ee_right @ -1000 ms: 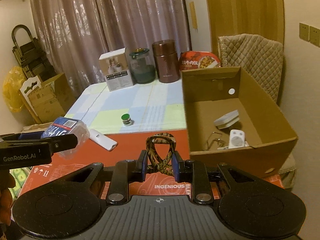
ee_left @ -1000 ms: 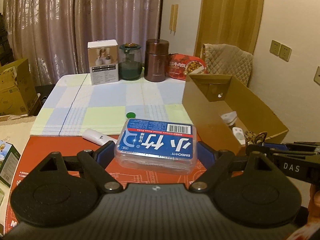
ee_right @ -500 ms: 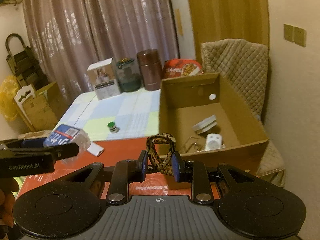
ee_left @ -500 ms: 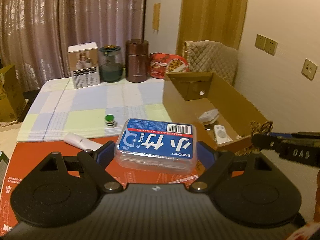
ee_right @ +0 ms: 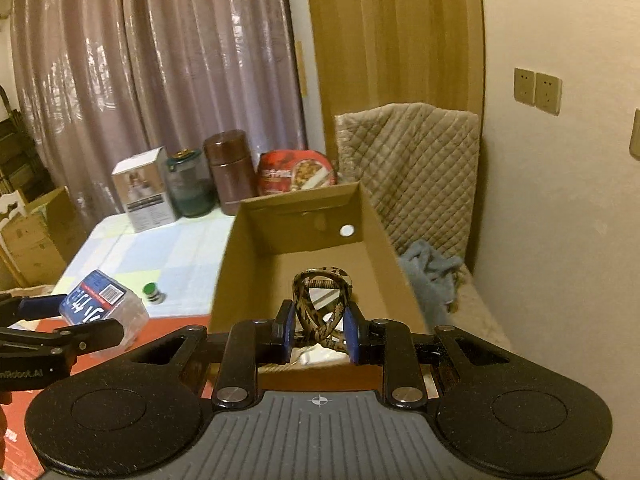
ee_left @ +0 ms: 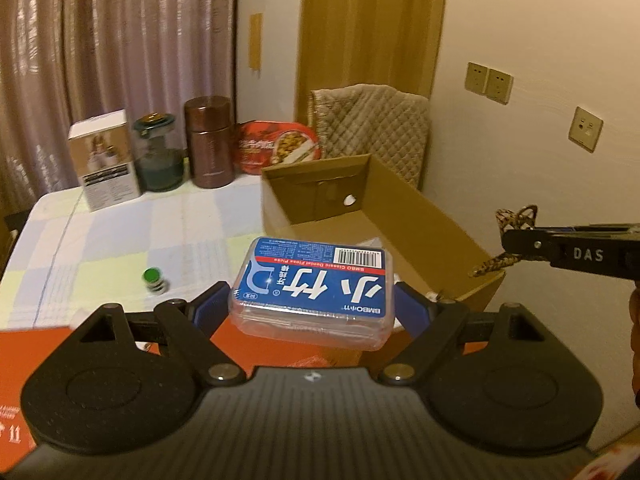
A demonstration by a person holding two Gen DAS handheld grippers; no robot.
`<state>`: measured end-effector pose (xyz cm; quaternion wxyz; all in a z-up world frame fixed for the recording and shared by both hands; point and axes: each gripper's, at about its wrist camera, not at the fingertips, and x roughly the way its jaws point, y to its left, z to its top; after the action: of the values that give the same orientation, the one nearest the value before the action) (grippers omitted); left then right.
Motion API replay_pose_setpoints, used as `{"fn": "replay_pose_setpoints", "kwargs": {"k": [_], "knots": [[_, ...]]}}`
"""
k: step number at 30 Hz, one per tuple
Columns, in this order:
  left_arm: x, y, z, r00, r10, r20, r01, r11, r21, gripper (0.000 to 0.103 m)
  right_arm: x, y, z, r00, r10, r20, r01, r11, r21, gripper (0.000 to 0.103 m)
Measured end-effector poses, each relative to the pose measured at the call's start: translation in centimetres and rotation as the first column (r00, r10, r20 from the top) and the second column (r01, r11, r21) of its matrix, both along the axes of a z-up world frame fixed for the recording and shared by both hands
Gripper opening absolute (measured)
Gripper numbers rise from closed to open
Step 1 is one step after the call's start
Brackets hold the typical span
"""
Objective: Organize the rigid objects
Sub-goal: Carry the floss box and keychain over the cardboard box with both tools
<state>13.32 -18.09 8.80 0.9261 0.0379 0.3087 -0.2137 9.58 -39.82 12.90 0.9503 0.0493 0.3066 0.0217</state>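
My left gripper [ee_left: 314, 304] is shut on a clear plastic floss-pick box with a blue label [ee_left: 316, 284], held above the table's front edge, left of the open cardboard box [ee_left: 420, 216]. My right gripper [ee_right: 318, 334] is shut on a patterned brown hair clip [ee_right: 322, 308], held over the near end of the cardboard box [ee_right: 236, 264]. The clip also shows in the left wrist view [ee_left: 514, 220], and the floss box in the right wrist view [ee_right: 102, 310]. White items lie in the box, mostly hidden.
A small green-capped bottle [ee_left: 154, 280] stands on the checked tablecloth [ee_left: 120, 232]. At the back stand a white carton [ee_left: 106, 164], a glass jar [ee_left: 158, 156], a brown canister [ee_left: 208, 142] and a red food pack [ee_left: 276, 146]. A quilted chair [ee_right: 416, 172] is behind the box.
Both grippers have risen and moved right toward the cardboard box. The right gripper with the clip is now over the box; the white remote-like item on the table has dropped out of view.
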Motion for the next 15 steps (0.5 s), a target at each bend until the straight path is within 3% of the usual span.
{"fn": "replay_pose_setpoints", "kwargs": {"k": [15], "knots": [[7.6,-6.2,-1.4,0.998,-0.048,-0.031,0.048,0.999,0.025,0.084,8.4,-2.2,-1.3,0.995,0.070,-0.071,-0.075,0.995,-0.066,0.022]]}}
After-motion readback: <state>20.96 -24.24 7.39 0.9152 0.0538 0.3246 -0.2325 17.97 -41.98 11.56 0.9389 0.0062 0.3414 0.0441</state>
